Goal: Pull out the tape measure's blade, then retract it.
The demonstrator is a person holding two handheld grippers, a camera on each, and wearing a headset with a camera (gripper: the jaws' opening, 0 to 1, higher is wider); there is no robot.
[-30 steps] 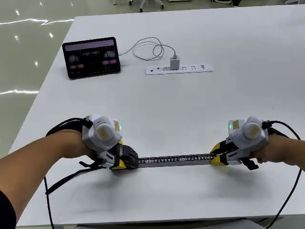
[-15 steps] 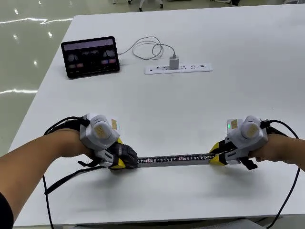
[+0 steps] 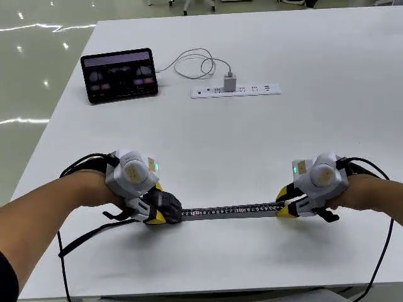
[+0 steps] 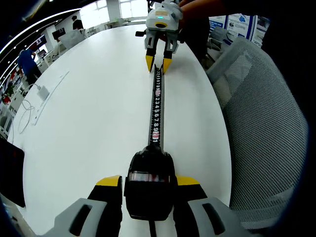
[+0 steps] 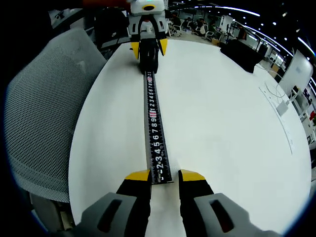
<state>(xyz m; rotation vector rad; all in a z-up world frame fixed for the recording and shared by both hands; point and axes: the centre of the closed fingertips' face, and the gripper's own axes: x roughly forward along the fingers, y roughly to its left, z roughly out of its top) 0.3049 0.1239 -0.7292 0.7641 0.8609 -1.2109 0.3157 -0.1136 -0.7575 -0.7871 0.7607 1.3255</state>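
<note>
Left gripper (image 3: 155,211) sits low on the white table (image 3: 252,145) near the front edge. Its jaws are closed in on both sides of the black tape measure (image 4: 149,185) and clamp the case, which rests flat on the tabletop. Blade (image 3: 230,209) is out, lying flat and straight on the table with the numbers up, running from the case mouth across to the right gripper (image 3: 284,202). Right gripper is well apart from the left, also low on the table, pointing back at it. In the right gripper view the blade's end lies between its two yellow-tipped jaws, which are only narrowly parted. The blade hugs one jaw and a sliver of table shows against the other, so I can't tell if it is pinching the blade or just straddling it. A bare forearm (image 3: 44,214) reaches in behind the left gripper. On the far side of the table is a dark tablet (image 3: 119,74) with its screen lit. To its right is a white power strip (image 3: 236,91) with a white charger (image 3: 231,83) plugged in, and a looped white cable (image 3: 198,63) runs toward the tablet. A grey mesh chair (image 4: 266,128) stands just off the near table edge.
</note>
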